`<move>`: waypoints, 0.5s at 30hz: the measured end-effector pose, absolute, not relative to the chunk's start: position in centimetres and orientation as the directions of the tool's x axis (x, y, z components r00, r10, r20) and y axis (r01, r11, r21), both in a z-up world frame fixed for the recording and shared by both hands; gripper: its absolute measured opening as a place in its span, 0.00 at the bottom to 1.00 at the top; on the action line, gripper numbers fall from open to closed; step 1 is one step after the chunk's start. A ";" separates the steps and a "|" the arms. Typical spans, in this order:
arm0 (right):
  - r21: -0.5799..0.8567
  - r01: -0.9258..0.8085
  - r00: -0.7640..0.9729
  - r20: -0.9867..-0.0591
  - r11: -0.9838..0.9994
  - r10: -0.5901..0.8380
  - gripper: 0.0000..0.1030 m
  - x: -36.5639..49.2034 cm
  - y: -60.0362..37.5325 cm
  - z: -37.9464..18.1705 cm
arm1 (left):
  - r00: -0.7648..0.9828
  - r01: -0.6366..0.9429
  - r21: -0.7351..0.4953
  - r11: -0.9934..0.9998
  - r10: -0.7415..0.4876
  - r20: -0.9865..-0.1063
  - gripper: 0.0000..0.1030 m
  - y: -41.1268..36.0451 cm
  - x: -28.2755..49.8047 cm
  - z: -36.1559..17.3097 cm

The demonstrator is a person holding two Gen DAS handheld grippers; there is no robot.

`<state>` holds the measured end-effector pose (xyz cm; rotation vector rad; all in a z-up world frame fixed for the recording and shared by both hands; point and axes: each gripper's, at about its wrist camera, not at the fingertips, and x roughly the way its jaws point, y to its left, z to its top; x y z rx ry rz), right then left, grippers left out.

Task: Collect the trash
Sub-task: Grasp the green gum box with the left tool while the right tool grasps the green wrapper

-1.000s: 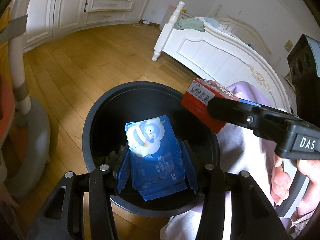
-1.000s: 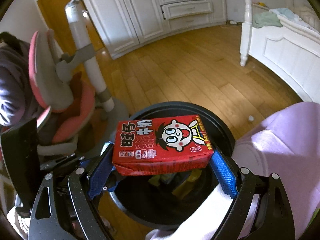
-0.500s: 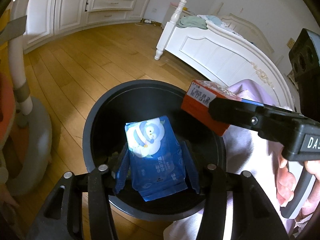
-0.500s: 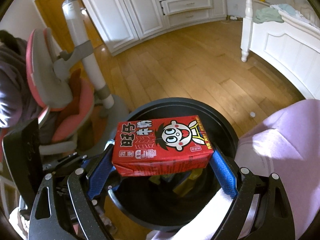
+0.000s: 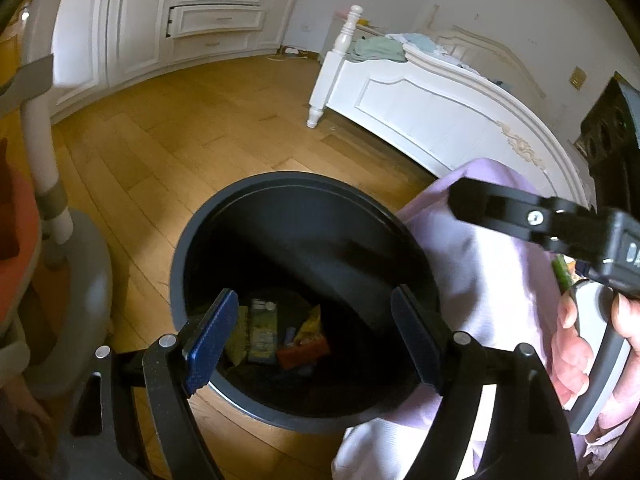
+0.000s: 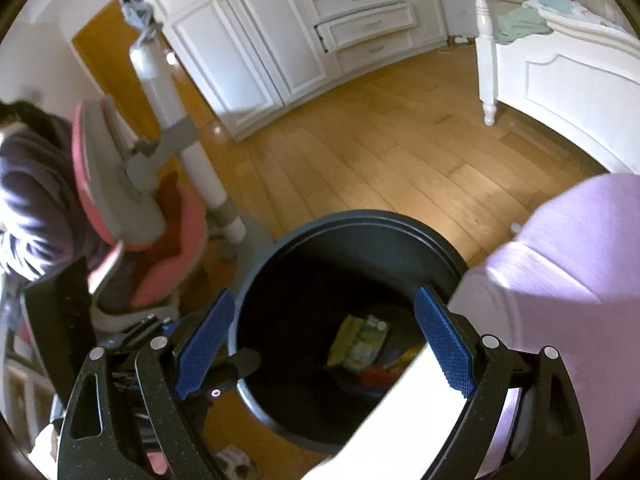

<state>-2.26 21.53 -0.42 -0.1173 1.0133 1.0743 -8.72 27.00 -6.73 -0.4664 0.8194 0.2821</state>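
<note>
- Bedroom with a wooden floor (image 5: pixel 168 152), white bed (image 5: pixel 432 116) and white cabinets (image 6: pixel 288 40) behind; a black trash bin (image 5: pixel 400 240) stands on the floor below both grippers, a pink chair (image 6: pixel 132 216) just beside it.
- Left gripper (image 5: pixel 316 344): fingers (image 5: pixel 210 340) apart, nothing between them; its jaws have just been opening, and the blue tissue pack it held half a second ago is gone from them.
- Right gripper (image 6: pixel 324 356): fingers (image 6: pixel 444 352) also apart and empty; the red milk carton clamped in them earlier is gone too.
- Both grippers hang above the bin mouth, pointing down into it.
- Trash (image 5: pixel 276 332) lies at the bin's bottom: yellow and green wrappers and a red piece (image 5: pixel 304 350), likely the carton; the blue pack is not clearly made out in the dark.
- In the left view the right gripper's arm (image 5: pixel 520 208) now sits off the bin's right edge, over the lilac trouser leg (image 5: pixel 488 280); earlier it reached over the rim with the carton.
- A hand (image 5: pixel 576 340) grips the right tool's handle at the frame edge.
- Judgement: both items look dropped in, so this round of collecting is done; next would be fetching more trash, if any is left.
</note>
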 end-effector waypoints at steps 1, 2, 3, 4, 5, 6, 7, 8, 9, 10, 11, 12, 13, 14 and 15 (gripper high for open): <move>0.388 -0.763 0.100 -0.719 0.517 0.688 0.87 -2.1 20.4 0.0 | 0.657 -0.406 -0.288 0.867 0.057 -0.752 0.77 26.9 -8.5 -6.5; 0.396 -0.758 0.103 -0.711 0.518 0.695 0.87 -2.1 19.8 0.2 | 0.660 -0.393 -0.288 0.873 0.049 -0.750 0.77 26.3 -8.2 -6.2; 0.406 -0.752 0.109 -0.701 0.520 0.705 0.87 -1.9 18.9 0.6 | 0.663 -0.382 -0.290 0.878 0.041 -0.748 0.77 26.0 -7.9 -6.0; 0.417 -0.743 0.120 -0.686 0.524 0.717 0.87 -1.7 17.5 1.0 | 0.666 -0.367 -0.291 0.884 0.031 -0.746 0.77 25.4 -7.6 -5.7; 0.423 -0.736 0.129 -0.678 0.528 0.724 0.87 -1.5 16.6 1.3 | 0.668 -0.356 -0.292 0.888 0.023 -0.743 0.77 25.0 -7.4 -5.6; 0.428 -0.727 0.145 -0.668 0.536 0.730 0.87 -1.2 15.4 1.7 | 0.672 -0.337 -0.293 0.895 0.010 -0.740 0.77 24.3 -7.0 -5.2; 0.431 -0.721 0.159 -0.660 0.543 0.734 0.87 -1.0 14.4 2.0 | 0.676 -0.320 -0.295 0.900 -0.001 -0.737 0.77 23.6 -6.6 -4.9; 0.434 -0.714 0.172 -0.652 0.550 0.738 0.87 -0.8 13.3 2.3 | 0.679 -0.297 -0.297 0.907 -0.018 -0.733 0.77 22.7 -6.0 -4.6; 0.437 -0.704 0.192 -0.641 0.560 0.743 0.87 -0.4 11.9 2.8 | 0.682 -0.281 -0.300 0.912 -0.030 -0.731 0.77 21.9 -5.6 -4.4; 0.438 -0.697 0.210 -0.633 0.568 0.746 0.87 -0.2 10.6 3.1 | 0.685 -0.259 -0.304 0.917 -0.047 -0.727 0.77 21.0 -5.1 -4.1; 0.438 -0.689 0.228 -0.625 0.577 0.747 0.87 0.0 9.5 3.4 | 0.688 -0.235 -0.310 0.921 -0.067 -0.723 0.77 20.0 -4.5 -3.8; 0.437 -0.684 0.243 -0.619 0.585 0.747 0.87 0.2 8.6 3.7 | 0.689 -0.217 -0.314 0.924 -0.083 -0.720 0.77 19.3 -4.2 -3.6; 0.432 -0.675 0.270 -0.609 0.598 0.745 0.87 0.4 7.1 4.1 | 0.689 -0.193 -0.318 0.928 -0.103 -0.717 0.77 18.3 -3.6 -3.3; 0.426 -0.669 0.291 -0.604 0.609 0.742 0.87 0.6 6.0 4.4 | 0.690 -0.175 -0.321 0.931 -0.116 -0.714 0.77 17.5 -3.3 -3.2; 0.416 -0.660 0.322 -0.597 0.626 0.735 0.87 0.8 4.3 4.8 | 0.690 -0.148 -0.323 0.935 -0.136 -0.711 0.77 16.3 -2.8 -3.0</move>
